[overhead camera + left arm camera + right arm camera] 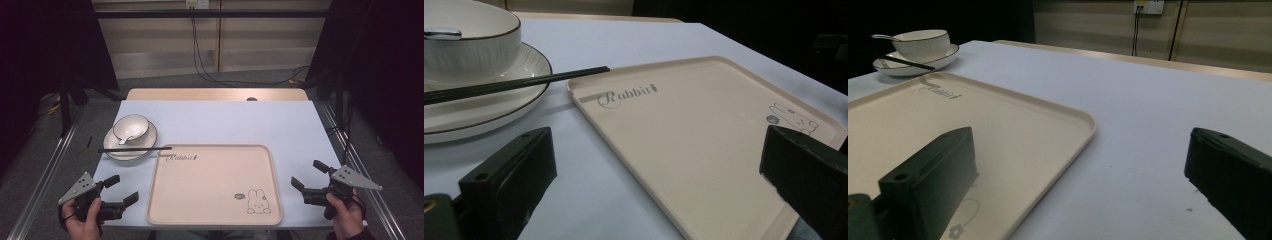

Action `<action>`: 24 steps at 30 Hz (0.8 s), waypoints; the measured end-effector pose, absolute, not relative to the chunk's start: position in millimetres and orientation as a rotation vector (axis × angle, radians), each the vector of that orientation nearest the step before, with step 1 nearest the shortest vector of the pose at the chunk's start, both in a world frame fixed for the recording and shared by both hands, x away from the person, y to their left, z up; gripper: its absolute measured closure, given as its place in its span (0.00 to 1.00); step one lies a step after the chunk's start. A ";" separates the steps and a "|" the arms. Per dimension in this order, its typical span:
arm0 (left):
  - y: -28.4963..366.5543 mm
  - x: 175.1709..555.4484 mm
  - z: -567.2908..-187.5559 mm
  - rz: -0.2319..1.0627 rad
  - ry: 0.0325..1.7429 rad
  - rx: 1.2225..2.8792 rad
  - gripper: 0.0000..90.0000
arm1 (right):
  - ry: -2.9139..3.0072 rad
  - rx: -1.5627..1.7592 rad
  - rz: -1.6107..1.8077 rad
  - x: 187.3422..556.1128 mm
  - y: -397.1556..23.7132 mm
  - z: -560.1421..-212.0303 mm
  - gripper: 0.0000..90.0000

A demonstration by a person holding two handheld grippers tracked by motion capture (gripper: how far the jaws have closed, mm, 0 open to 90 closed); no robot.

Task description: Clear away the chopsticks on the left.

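Observation:
A beige tray [215, 200] with a rabbit drawing lies at the front middle of the table, bare. Left of its far corner a white plate [112, 148] carries a white bowl [131, 127] with a spoon [127, 139] in it; black chopsticks [134, 149] rest across the plate, tips reaching the tray's corner. My left gripper [122, 189] hovers at the front left, open, nothing between its jaws, aimed toward the tray [704, 135] and plate [489, 100]. My right gripper [306, 176] stands open at the front right beside the tray [998, 125], holding nothing.
The white tabletop [225, 120] stretches behind the tray, with a wooden strip [215, 94] along its far edge. Metal rails [45, 175] run along both sides of the table. Cables [210, 75] lie on the floor beyond.

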State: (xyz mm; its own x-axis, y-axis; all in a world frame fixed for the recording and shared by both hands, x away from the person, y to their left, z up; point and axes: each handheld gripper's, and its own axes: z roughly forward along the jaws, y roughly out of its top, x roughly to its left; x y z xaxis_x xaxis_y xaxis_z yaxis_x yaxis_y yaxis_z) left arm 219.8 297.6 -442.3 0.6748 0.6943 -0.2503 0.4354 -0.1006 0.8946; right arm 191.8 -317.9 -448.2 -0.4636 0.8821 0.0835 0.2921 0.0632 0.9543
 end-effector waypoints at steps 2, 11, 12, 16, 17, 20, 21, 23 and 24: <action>297.2 220.2 -442.5 0.274 0.906 1.731 0.02 | 1.807 1.170 1.400 192.5 -318.2 -448.7 0.00; 298.4 222.5 -441.0 0.259 0.888 1.723 0.02 | 1.805 1.168 1.388 191.2 -319.8 -448.8 0.01; 298.7 223.1 -441.2 0.254 0.886 1.713 0.02 | 1.804 1.167 1.386 191.0 -319.8 -448.7 0.01; 300.6 227.8 -440.0 0.226 0.852 1.749 0.02 | 1.799 1.165 1.384 190.2 -320.0 -448.7 0.01; 300.6 227.8 -440.0 0.226 0.852 1.749 0.02 | 1.797 1.168 1.386 190.1 -320.3 -448.9 0.01; 302.6 232.1 -436.1 0.200 0.812 1.780 0.02 | 1.796 1.174 1.385 190.0 -320.9 -449.2 0.01; 302.6 232.1 -436.1 0.200 0.812 1.780 0.02 | 1.796 1.174 1.385 190.0 -320.9 -449.2 0.01; 304.7 235.4 -433.5 0.190 0.802 1.795 0.02 | 1.795 1.171 1.385 190.6 -320.3 -449.5 0.01; 304.9 241.5 -430.9 0.168 0.791 1.864 0.02 | 1.794 1.168 1.382 190.8 -319.7 -449.4 0.01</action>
